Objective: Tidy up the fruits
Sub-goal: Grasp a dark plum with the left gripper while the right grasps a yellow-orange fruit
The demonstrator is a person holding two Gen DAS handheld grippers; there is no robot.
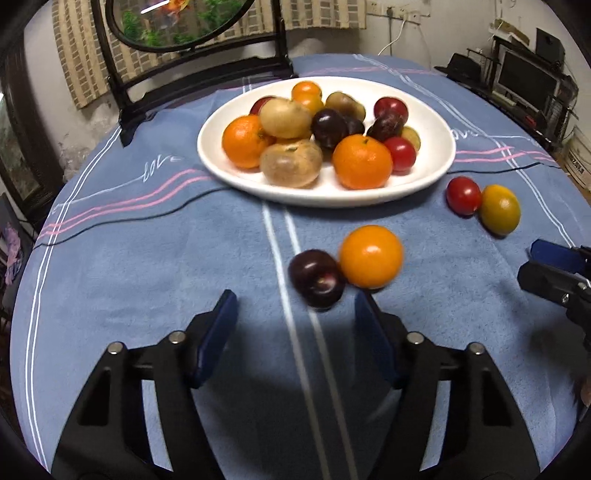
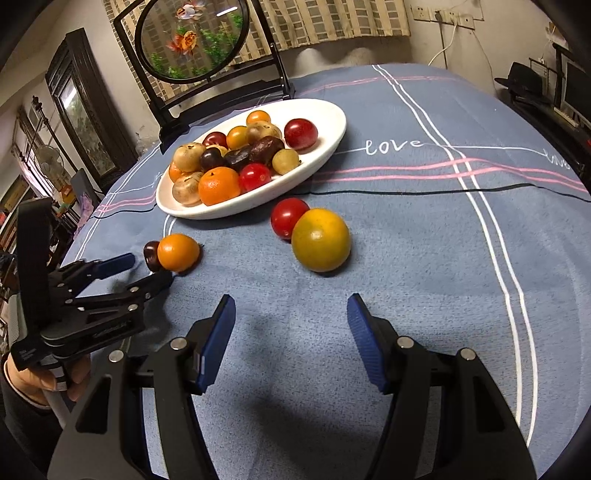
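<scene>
Ideally the left gripper (image 1: 295,314), jaws wide and empty, centres on the dark plum (image 1: 316,277) beside the orange fruit (image 1: 370,256) before closing

I'm looking at a home living rm: blue "love" tablecloth (image 2: 424,229), round goldfish screen on stand (image 2: 192,40), curtain (image 2: 332,18), framed painting (image 2: 79,122), TV monitor (image 1: 524,79) w/ shelf.
</scene>
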